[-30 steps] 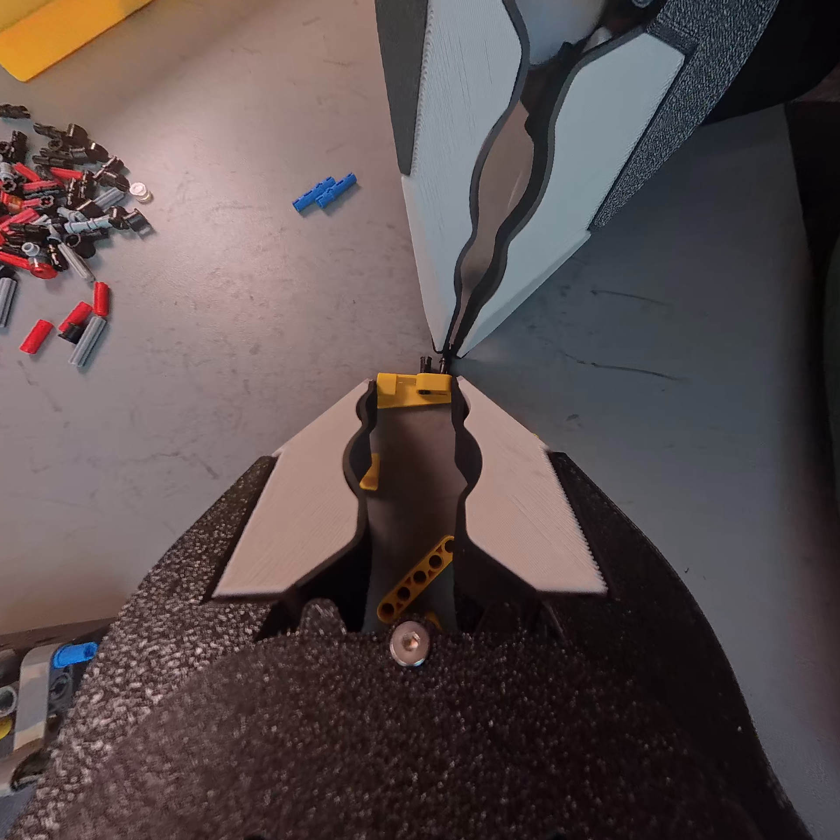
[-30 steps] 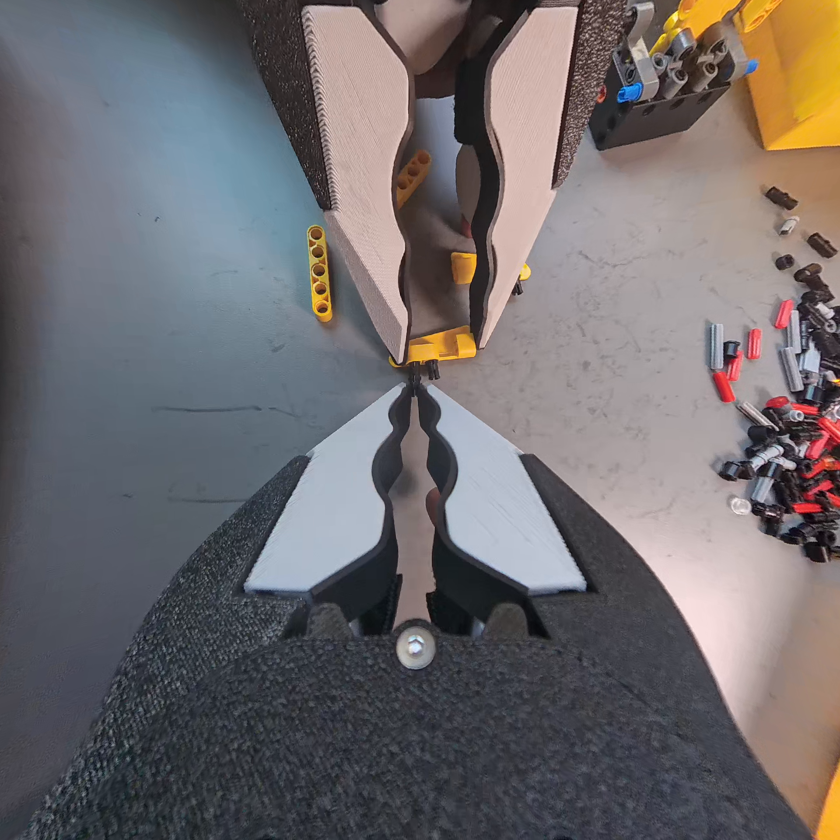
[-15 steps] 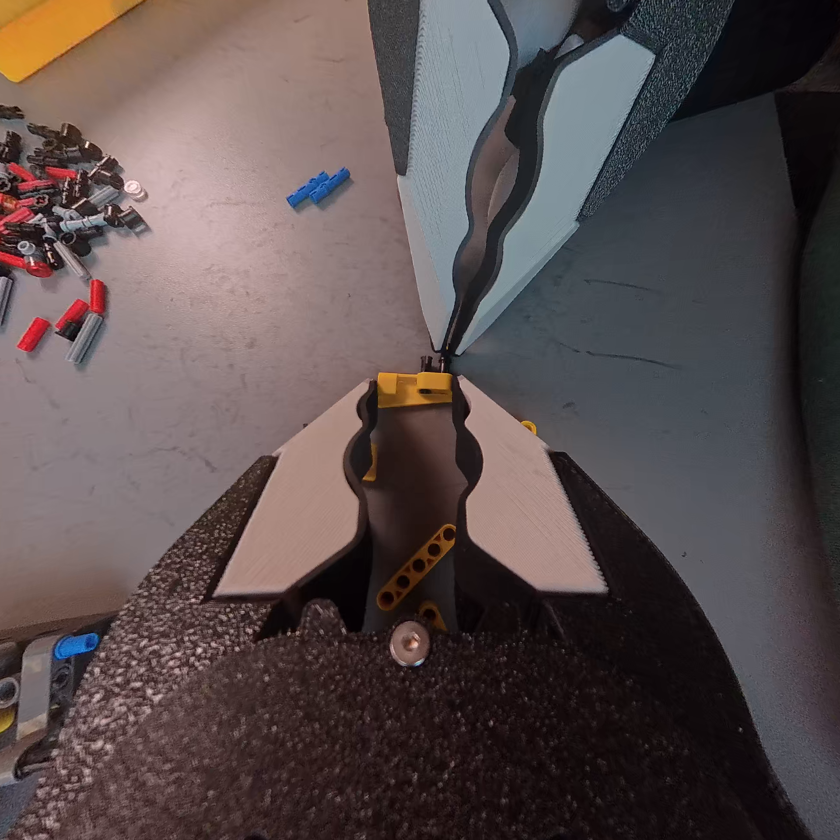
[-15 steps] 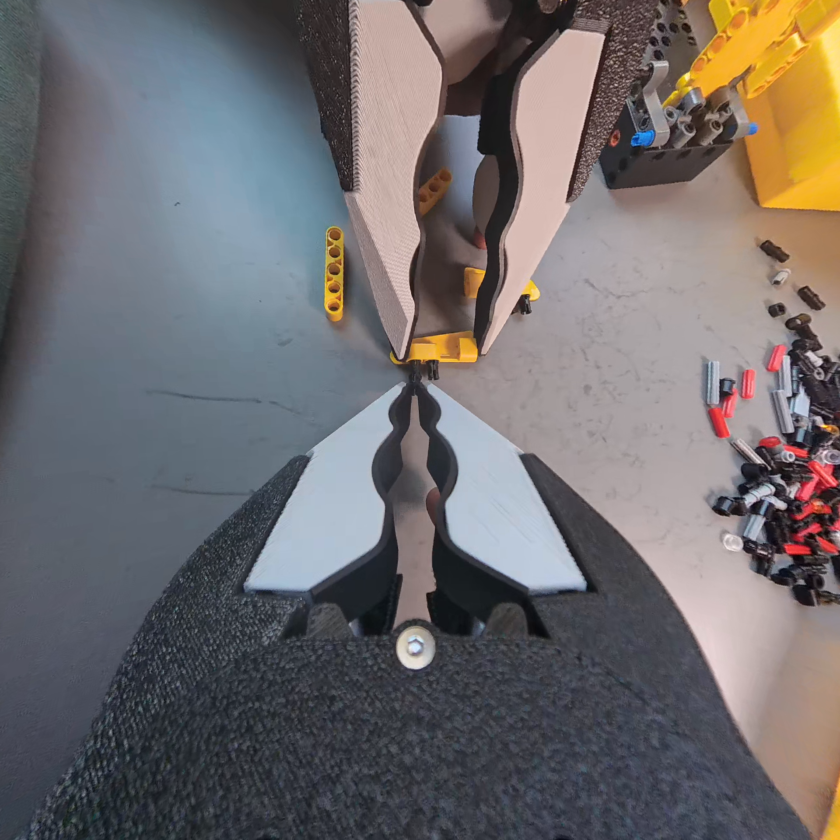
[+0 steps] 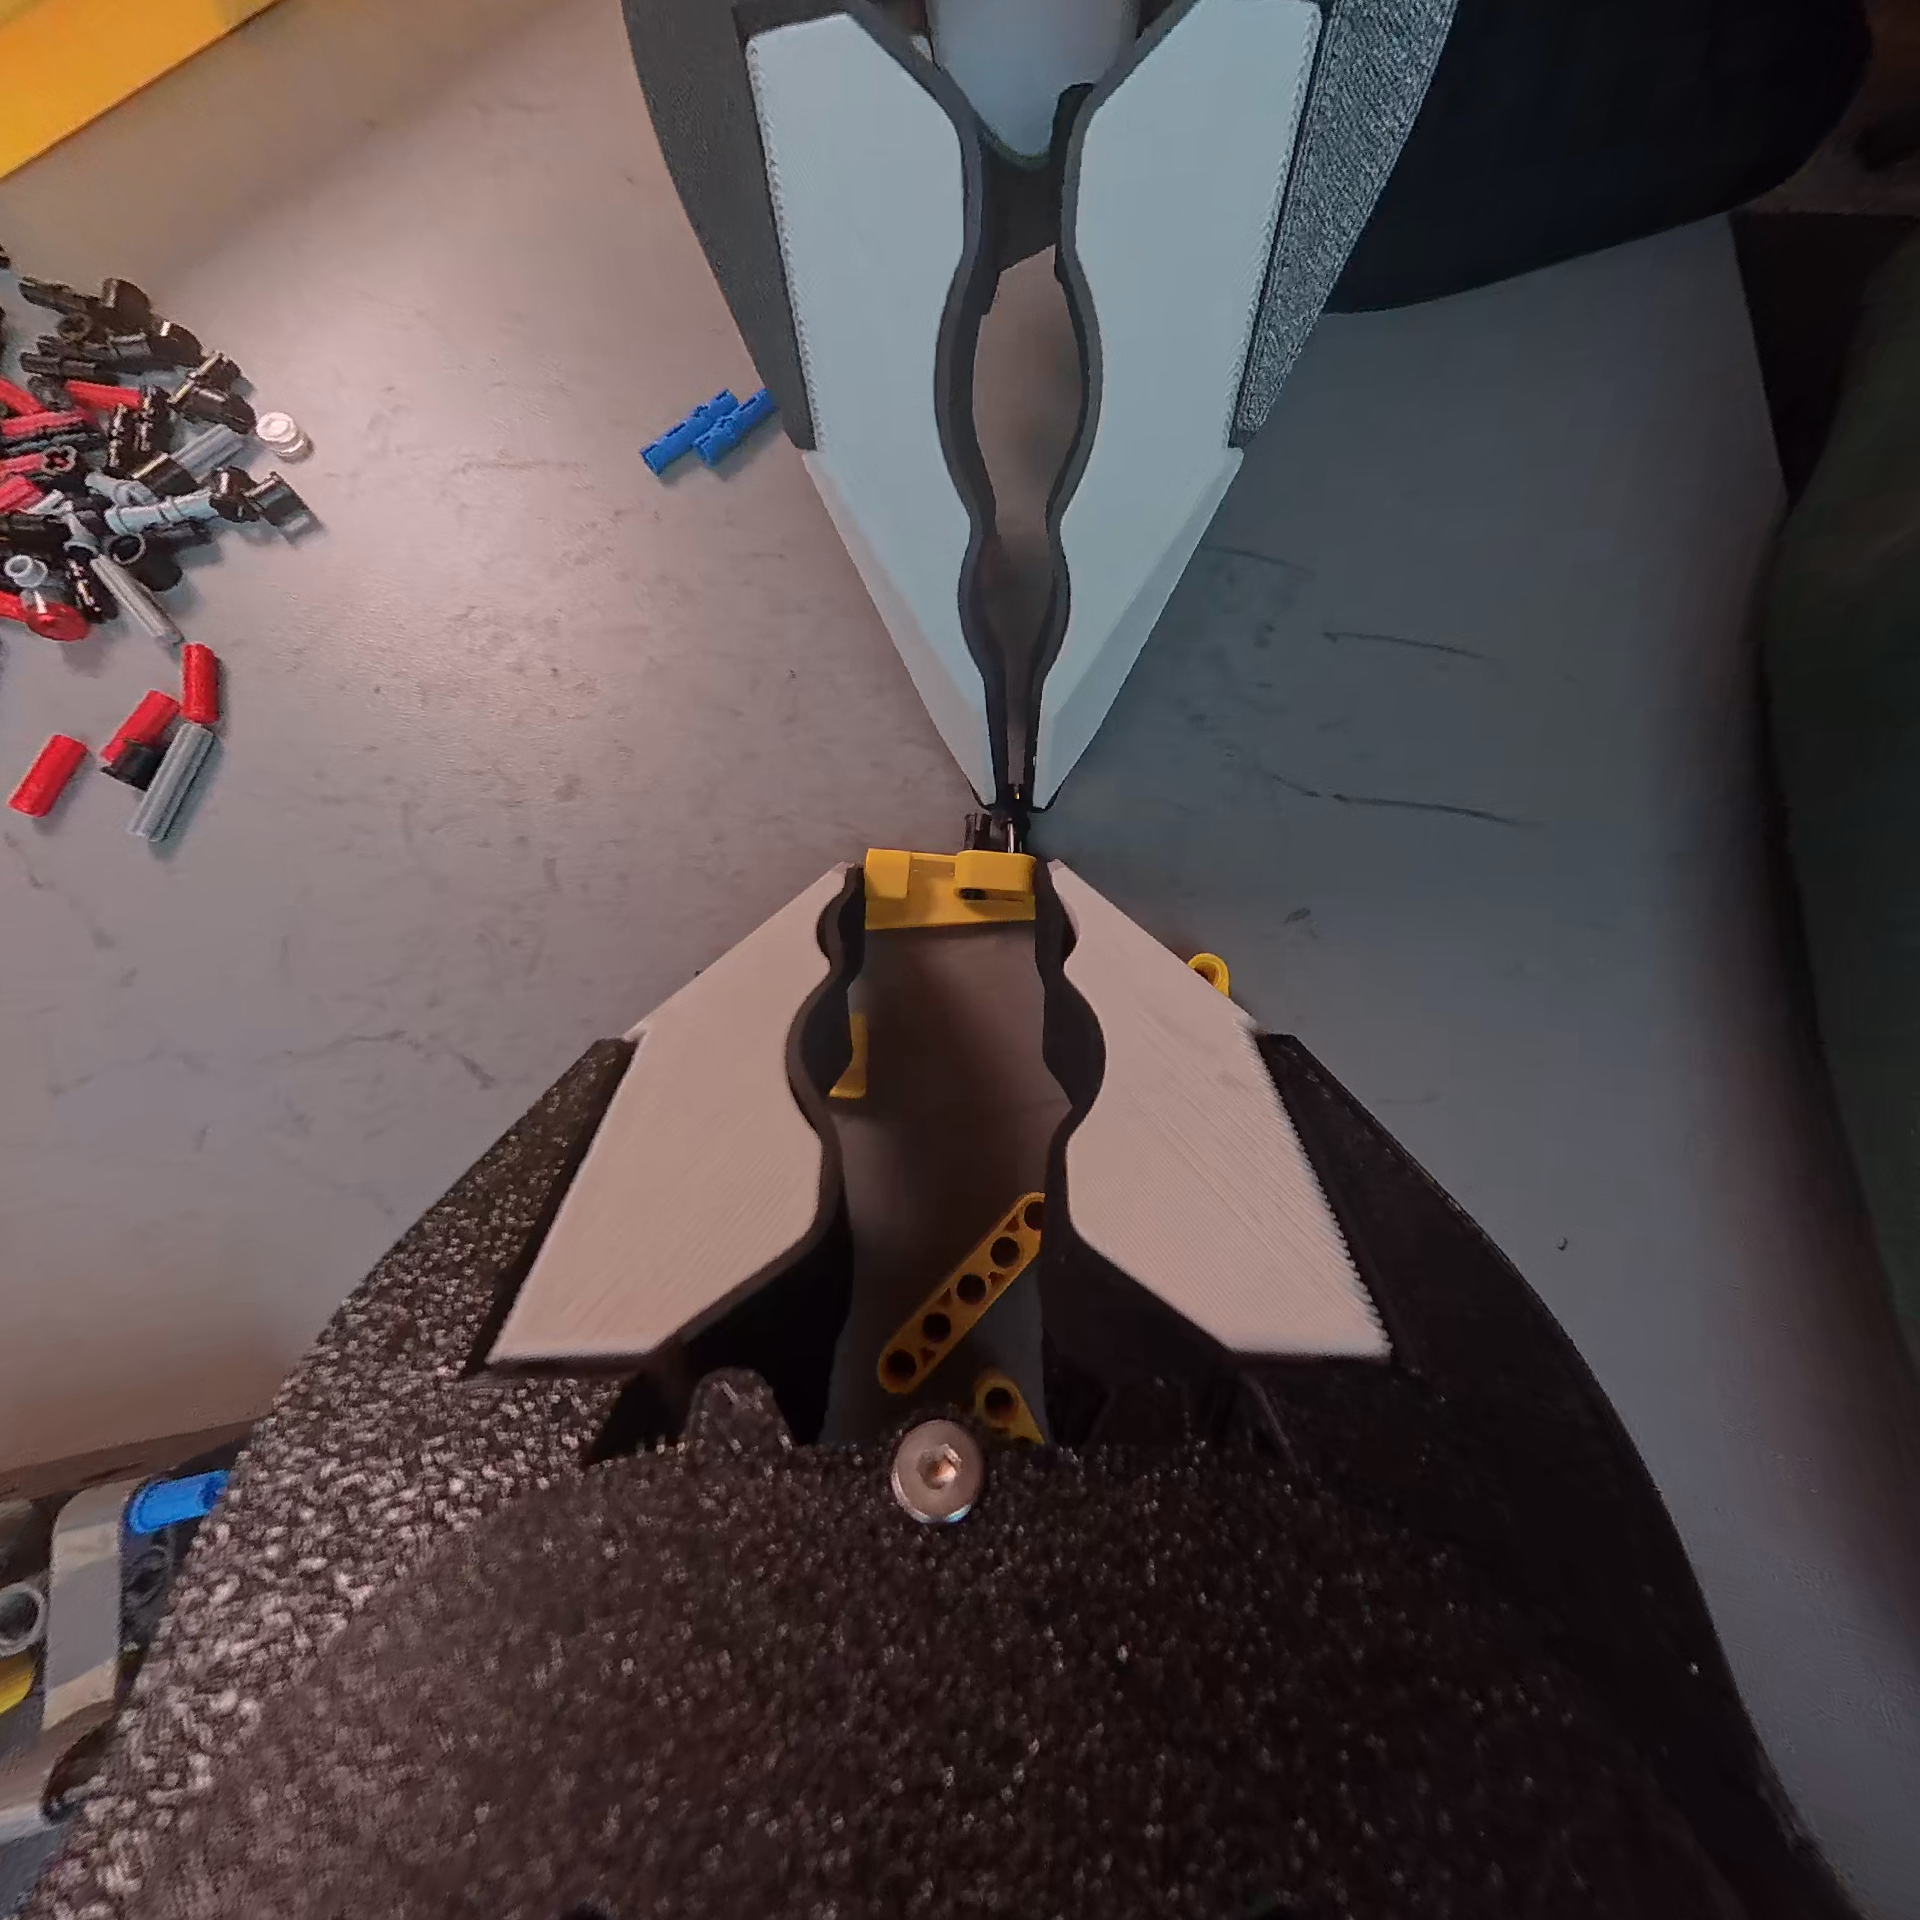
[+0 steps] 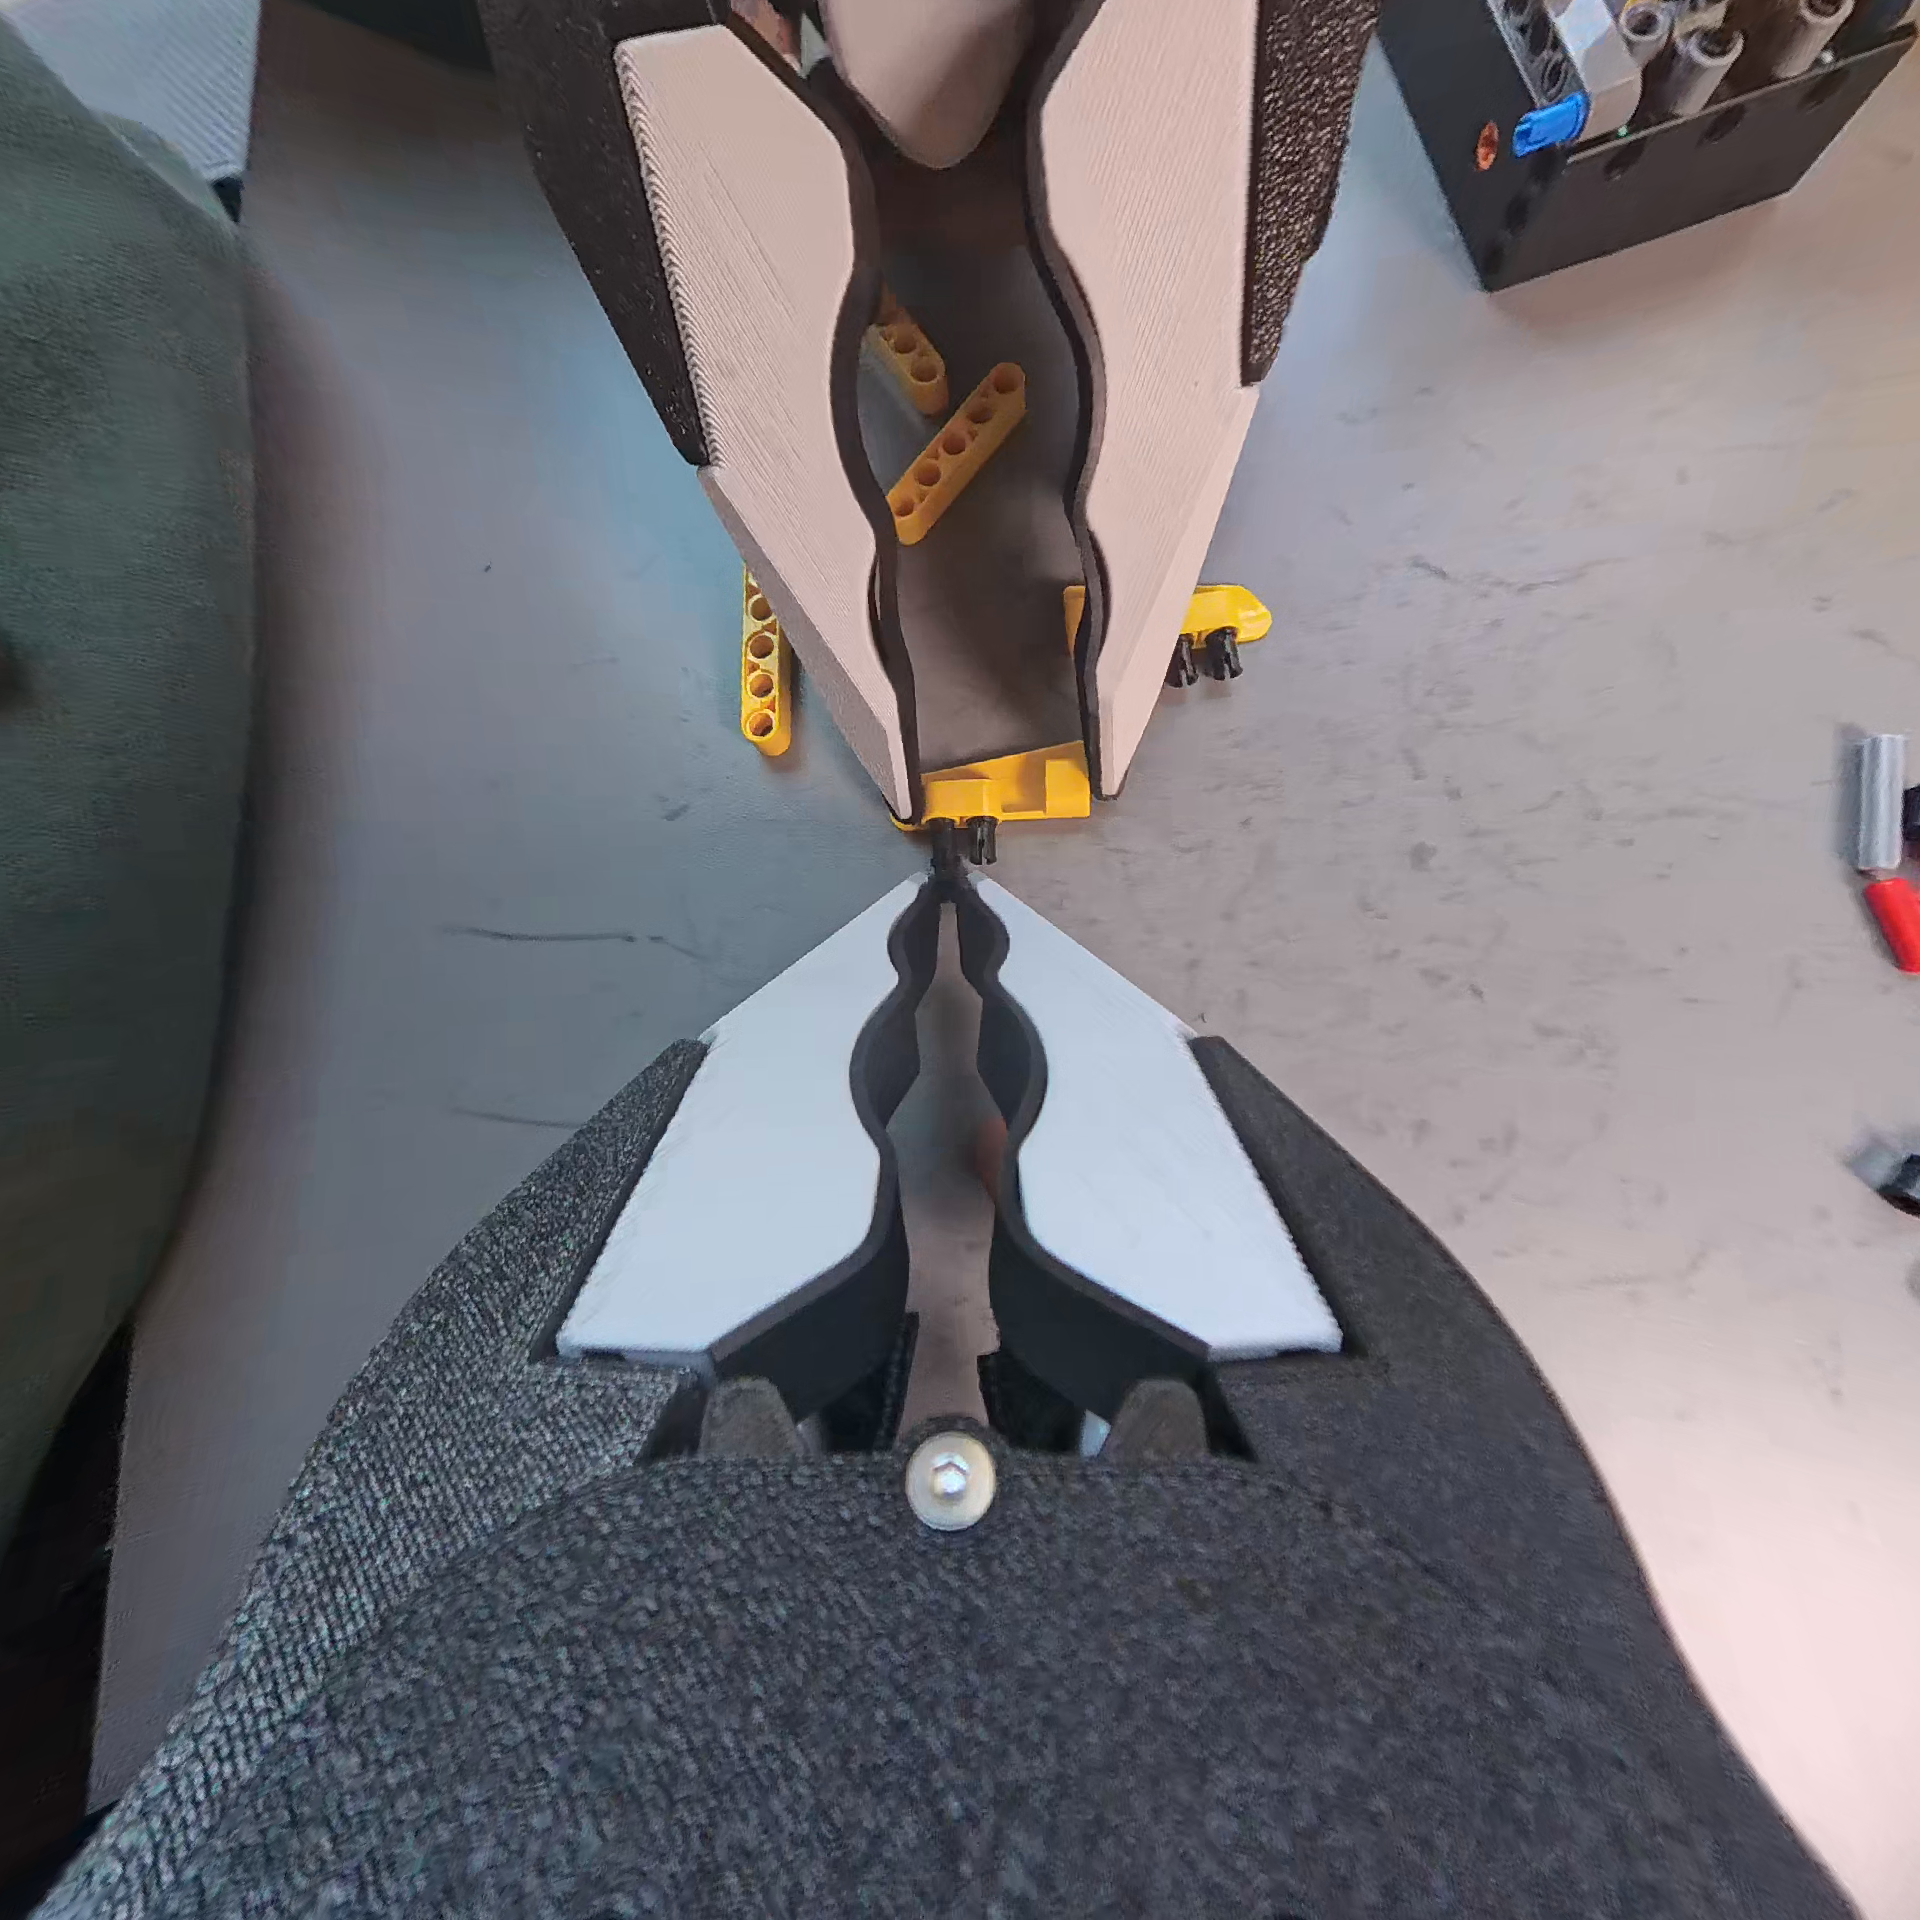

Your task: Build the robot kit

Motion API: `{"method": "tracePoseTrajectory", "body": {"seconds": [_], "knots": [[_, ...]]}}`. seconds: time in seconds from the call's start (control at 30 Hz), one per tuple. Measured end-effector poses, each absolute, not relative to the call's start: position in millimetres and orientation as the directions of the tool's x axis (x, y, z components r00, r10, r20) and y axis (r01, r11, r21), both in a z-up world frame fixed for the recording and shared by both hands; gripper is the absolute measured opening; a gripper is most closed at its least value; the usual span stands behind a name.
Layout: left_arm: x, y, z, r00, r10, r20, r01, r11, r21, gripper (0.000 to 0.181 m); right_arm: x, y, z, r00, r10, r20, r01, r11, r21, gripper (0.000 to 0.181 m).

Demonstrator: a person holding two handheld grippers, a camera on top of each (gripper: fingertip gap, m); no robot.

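Observation:
My left gripper (image 5: 951, 883) is shut on a small yellow brick piece (image 5: 935, 899), held just above the grey table. My right gripper (image 6: 945, 881) faces it tip to tip and is shut on a small black pin (image 6: 943, 847). The pin's far end meets the front face of the yellow piece (image 6: 1023, 790). A second black pin (image 6: 983, 834) sticks out of that face beside it. In the left wrist view the right gripper (image 5: 1008, 800) comes in from the top, with the black pin (image 5: 987, 826) at its tips.
Yellow holed beams (image 6: 961, 452) (image 6: 764, 665) and a yellow piece with black pins (image 6: 1210, 623) lie under the left gripper. A pile of red, black and grey pins (image 5: 104, 488) and blue pins (image 5: 707, 431) lie left. A black parts box (image 6: 1662, 177) stands behind. The grippers are tip to tip, or close to it.
The right gripper has swung from a slanted pose into a straight line with the left gripper. Both stay shut, with the pin still at the yellow piece's face.

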State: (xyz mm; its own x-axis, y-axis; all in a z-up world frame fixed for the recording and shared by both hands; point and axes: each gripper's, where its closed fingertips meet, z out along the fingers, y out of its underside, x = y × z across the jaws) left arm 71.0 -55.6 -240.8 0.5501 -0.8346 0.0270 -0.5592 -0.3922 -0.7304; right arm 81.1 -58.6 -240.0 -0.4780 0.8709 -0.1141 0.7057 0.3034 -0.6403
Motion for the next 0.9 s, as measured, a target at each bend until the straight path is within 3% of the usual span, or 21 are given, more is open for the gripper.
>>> {"method": "tracePoseTrajectory", "body": {"seconds": [0.6,0.9], "knots": [[71.9,-56.3,-240.8,0.548,-0.836,0.026,-0.559,-0.389,-0.732,0.032,82.7,-61.0,-241.6,-0.536,0.832,-0.146,0.794,0.437,-0.424,0.002],[71.9,-56.1,-240.6,0.549,-0.835,0.019,-0.56,-0.385,-0.733,0.031,82.2,-61.0,-242.0,-0.457,0.859,-0.231,0.864,0.367,-0.344,0.002]]}}
